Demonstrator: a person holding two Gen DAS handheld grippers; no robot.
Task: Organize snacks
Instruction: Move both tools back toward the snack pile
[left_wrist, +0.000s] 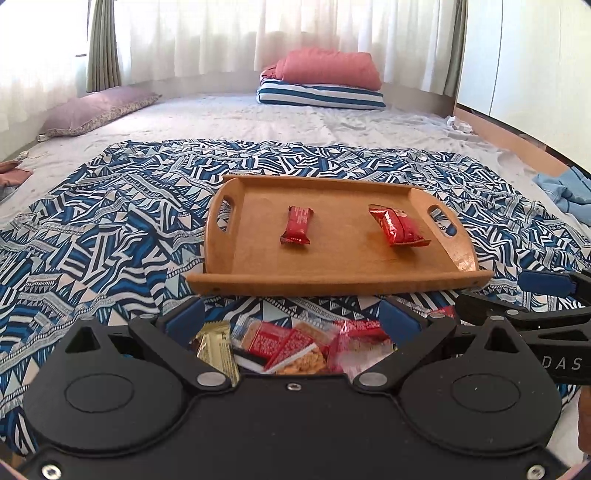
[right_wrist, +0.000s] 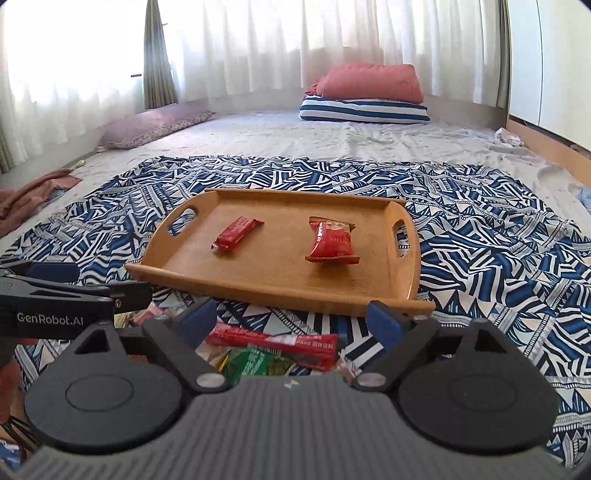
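Right wrist view: left gripper (right_wrist: 88, 284) casing reads "GenRobot.AI".

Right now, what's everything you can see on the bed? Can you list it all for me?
Wooden tray: one, tan, on the patterned cloth.
Snack packets on tray: two, red, a slim bar left, a puffy pack right.
Snack pile: several, red, gold, green, before the tray's near edge.
Patterned cloth: one, blue-white, spread over the bed.
Pillows: three, mauve far left; pink atop striped.
Curtains: white, behind.
Left gripper: black, blue pads, open above the pile.
Right gripper: same, open.
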